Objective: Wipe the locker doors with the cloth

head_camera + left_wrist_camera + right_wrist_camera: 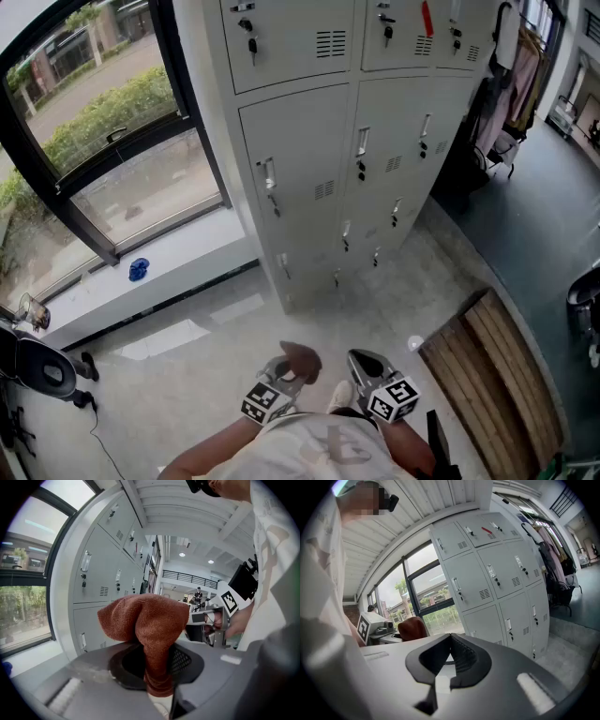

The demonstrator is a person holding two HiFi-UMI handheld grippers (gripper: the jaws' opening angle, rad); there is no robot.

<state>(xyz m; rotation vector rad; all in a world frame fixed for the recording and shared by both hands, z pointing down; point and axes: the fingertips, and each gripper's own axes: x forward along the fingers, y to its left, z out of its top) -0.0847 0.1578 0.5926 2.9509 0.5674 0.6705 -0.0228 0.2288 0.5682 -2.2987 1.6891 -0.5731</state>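
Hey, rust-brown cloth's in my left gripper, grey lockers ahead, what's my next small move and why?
Probably step in and raise the left gripper toward a grey metal locker door. Its fingers are shut on the rust-brown woven cloth, yet in the head view it hangs low near the body, well short of the doors.

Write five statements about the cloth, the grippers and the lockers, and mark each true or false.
1. The left gripper is shut on a rust-brown cloth. True.
2. The cloth is pressed against a locker door. False: it is held clear of the doors.
3. The right gripper holds a second cloth. False: its jaws are together, with nothing between them.
4. A blue thing lies on the window ledge. True.
5. The locker doors stand open. False: those in view are shut.
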